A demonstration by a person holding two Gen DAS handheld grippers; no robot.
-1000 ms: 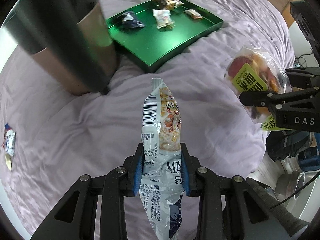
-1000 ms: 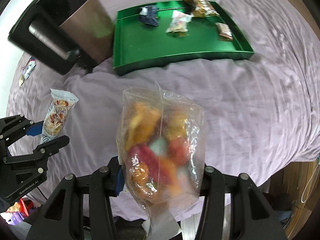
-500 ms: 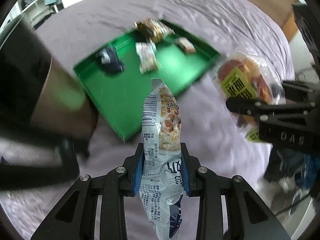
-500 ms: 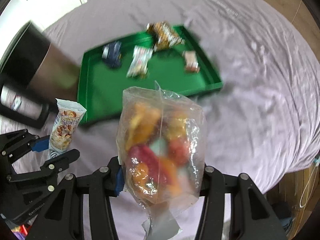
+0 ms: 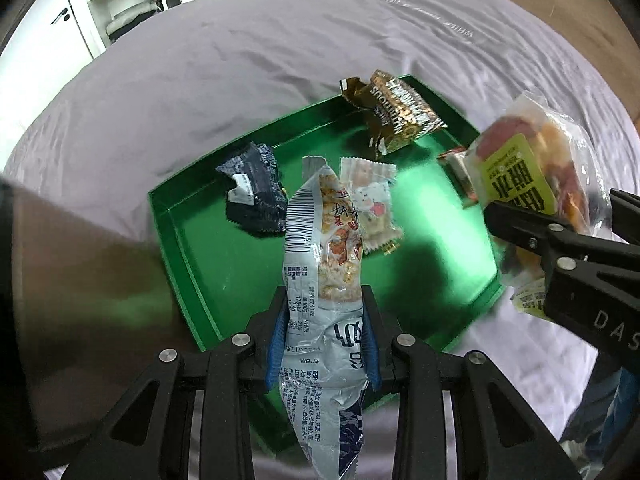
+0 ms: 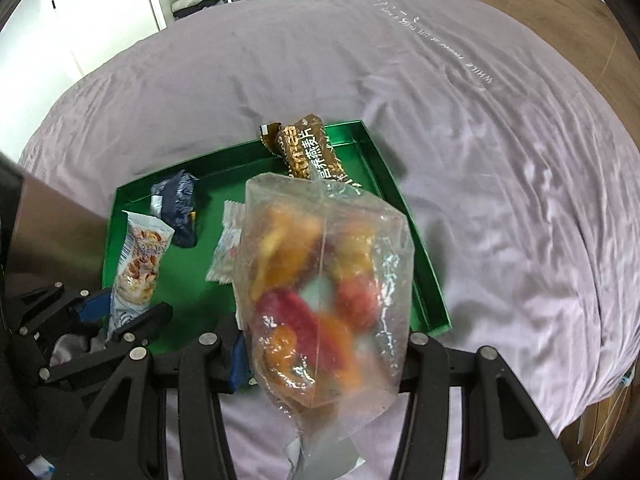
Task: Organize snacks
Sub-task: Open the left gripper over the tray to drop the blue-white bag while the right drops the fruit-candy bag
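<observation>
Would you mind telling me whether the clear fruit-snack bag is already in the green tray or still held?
Still held: the right tool is shut on the clear fruit-snack bag, which hangs above the green tray.

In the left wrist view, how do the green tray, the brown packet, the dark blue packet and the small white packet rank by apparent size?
1. green tray
2. brown packet
3. dark blue packet and small white packet: these look alike, so no ranking between them.

Soft, even daylight is filling both views. Glare is shining off the green tray ahead of the fingers. Fisheye bending is darkening the corners, and motion blur is smearing the clear fruit bag.
</observation>
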